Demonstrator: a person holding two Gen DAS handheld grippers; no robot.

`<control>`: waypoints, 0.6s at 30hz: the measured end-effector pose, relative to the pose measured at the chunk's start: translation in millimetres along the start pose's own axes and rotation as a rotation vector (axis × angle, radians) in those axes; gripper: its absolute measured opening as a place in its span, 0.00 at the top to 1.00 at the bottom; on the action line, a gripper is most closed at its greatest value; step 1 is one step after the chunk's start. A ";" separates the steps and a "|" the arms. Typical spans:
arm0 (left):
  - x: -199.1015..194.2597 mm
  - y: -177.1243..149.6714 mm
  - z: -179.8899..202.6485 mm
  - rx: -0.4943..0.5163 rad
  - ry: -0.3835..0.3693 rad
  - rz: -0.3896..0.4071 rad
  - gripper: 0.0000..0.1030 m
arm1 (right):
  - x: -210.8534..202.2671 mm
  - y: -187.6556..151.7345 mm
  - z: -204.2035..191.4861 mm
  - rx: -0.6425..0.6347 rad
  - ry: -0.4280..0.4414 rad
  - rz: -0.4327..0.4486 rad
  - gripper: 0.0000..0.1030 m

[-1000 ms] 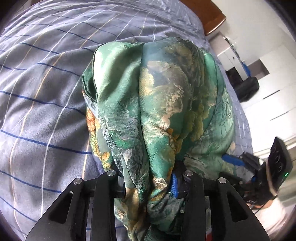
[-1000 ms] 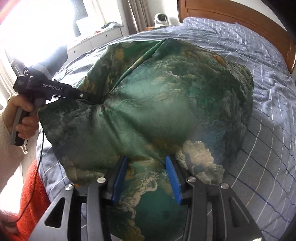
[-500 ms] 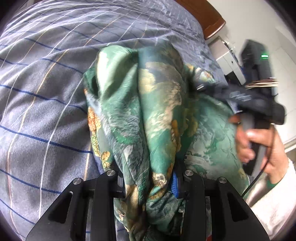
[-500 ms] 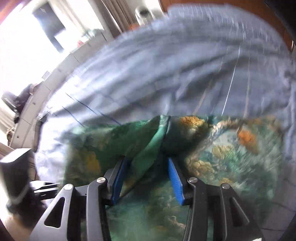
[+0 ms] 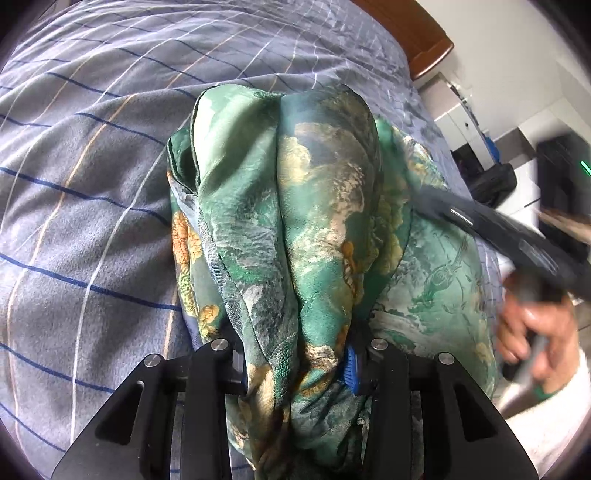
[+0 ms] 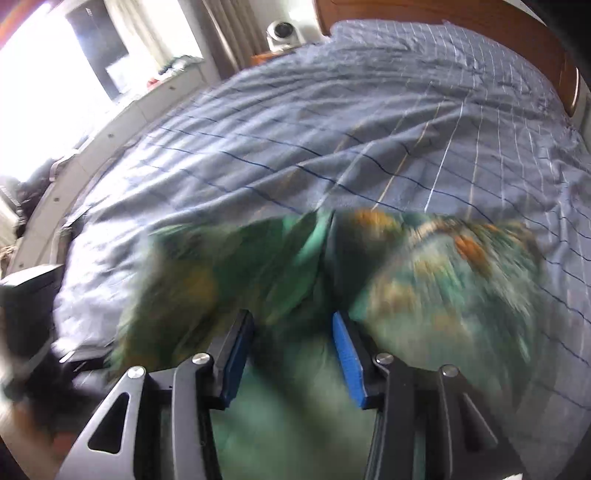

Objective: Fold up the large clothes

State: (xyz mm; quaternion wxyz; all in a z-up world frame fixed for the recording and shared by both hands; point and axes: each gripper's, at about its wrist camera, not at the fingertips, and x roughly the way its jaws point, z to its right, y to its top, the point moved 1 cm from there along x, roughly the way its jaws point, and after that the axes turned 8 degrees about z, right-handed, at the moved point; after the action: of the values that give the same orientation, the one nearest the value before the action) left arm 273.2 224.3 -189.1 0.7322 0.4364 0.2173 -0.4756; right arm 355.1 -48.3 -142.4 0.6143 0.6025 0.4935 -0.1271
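Garment: the glossy green satin garment with gold and orange landscape print (image 5: 295, 221) lay bunched on the grey-blue bedspread with thin blue, white and tan check lines (image 5: 85, 177), running from 6 o'clock up to 12 o'clock in your left wrist view
Left gripper: your left gripper (image 5: 295, 363) had its jaws narrowed on a thick gathered roll of that fabric, which filled the gap between the fingers
Right gripper: your right gripper (image 6: 293, 354) showed blue pads (image 6: 347, 360) with green cloth between and under them; the view was smeared, so you could not tell from it whether the jaws were pinching the cloth or merely over it
Right gripper seen from the left: it appeared at 3 o'clock, blurred, in your bare hand (image 5: 535, 339), its tip against the garment's right flank
Done so far: you had the cloth gathered and lifted into a hump, with a lengthwise crease showing down its middle, so it looked like one fold was under way
Left to do: the garment was neither flat nor squared; judging by the loose bulges, you had yet to lay it down, smooth it and make the remaining folds
Surroundings: a brown wooden headboard (image 6: 480, 26) stood at 12 o'clock
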 end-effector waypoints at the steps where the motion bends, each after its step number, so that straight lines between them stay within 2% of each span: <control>1: 0.1 0.1 -0.3 0.000 -0.002 0.000 0.63 | -17.1 -8.1 -2.4 -0.015 0.012 0.015 0.55; 6: 0.6 0.3 -1.8 0.002 -0.013 0.008 0.62 | -94.1 -80.3 -13.3 -0.054 0.009 0.073 0.55; 8: 0.0 -0.7 -2.2 -0.001 -0.016 0.014 0.62 | -100.3 -109.4 -17.5 -0.038 0.019 0.063 0.55; 10: -0.1 -1.6 -0.5 0.005 -0.015 0.015 0.61 | -87.8 -132.2 -19.2 -0.037 -0.031 0.060 0.55; 13: -0.1 -2.1 3.3 0.021 0.007 0.020 0.61 | -62.7 -140.1 -13.0 0.004 -0.051 0.060 0.55; 16: -1.2 -1.4 5.8 0.016 0.024 0.027 0.61 | -60.2 -138.9 -24.5 -0.073 -0.101 0.059 0.55; 18: -5.0 -0.8 9.2 0.016 0.031 0.033 0.58 | -72.3 -129.5 -36.4 -0.125 -0.136 0.045 0.55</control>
State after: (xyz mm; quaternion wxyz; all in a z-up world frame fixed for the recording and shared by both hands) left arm 269.3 219.0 -180.9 0.7329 0.4533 0.2176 -0.4583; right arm 206.6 -79.8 -159.3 0.6856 0.5639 0.4438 -0.1228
